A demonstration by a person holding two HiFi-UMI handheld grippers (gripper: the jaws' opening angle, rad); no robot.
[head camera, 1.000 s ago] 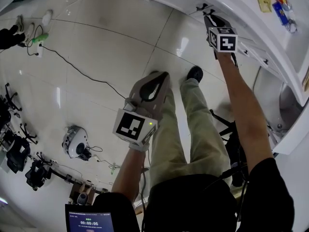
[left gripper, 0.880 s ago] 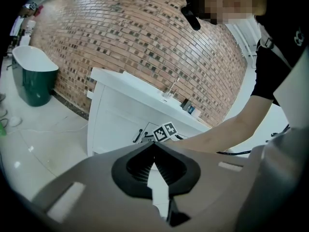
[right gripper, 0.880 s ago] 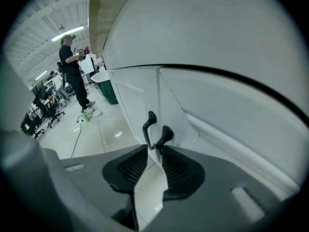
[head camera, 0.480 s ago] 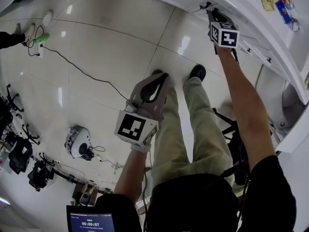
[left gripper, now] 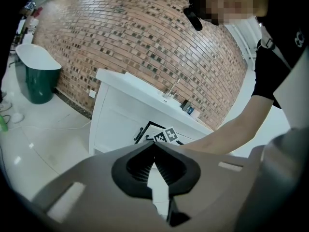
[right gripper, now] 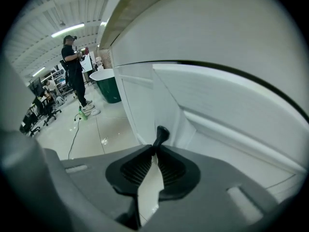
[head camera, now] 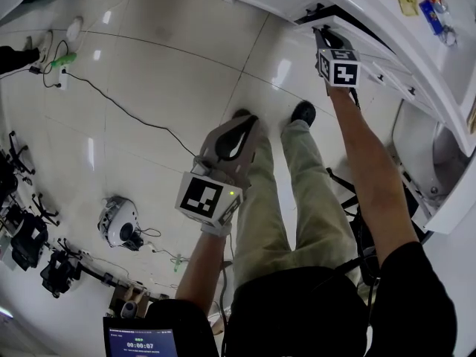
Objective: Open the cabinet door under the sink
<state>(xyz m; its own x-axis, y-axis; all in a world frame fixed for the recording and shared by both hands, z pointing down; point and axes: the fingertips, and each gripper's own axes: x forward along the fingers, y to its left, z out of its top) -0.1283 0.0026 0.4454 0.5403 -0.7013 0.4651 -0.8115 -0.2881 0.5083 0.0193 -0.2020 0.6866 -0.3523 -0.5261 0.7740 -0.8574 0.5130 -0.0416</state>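
right gripper [right gripper: 155,151]: jaws closing, nearly together, the tips pinched on the black door handle [right gripper: 161,133], which stands up between them. the pads press on the handle's stem and its knobbed end sticks out past the tips.

cabinet door [right gripper: 222,100]: white panel under the counter, at the top right of the head view. it stands a little ajar, with a dark gap along its upper edge and its left edge proud of the neighbouring white panel [right gripper: 135,105]. the right arm reaches straight out to it, marker cube uppermost.

left gripper [left gripper: 154,146]: jaws closed tip to tip, nothing between them. in the head view it hangs low over the person's khaki trousers [head camera: 312,199], well apart from the cabinet and pointing towards it. its own view shows the white vanity cabinet [left gripper: 113,117] ahead, with a faucet [left gripper: 171,88] on the counter.

surroundings: glossy tiled floor [head camera: 149,88] with a black cable [head camera: 126,110] running across it. brick wall [left gripper: 145,42] behind the vanity. green tub with a white rim [left gripper: 38,79] stands on the floor off the vanity's far end. a second person [right gripper: 75,66] stands beyond it. small screen [head camera: 137,341] at the bottom edge of the head view.
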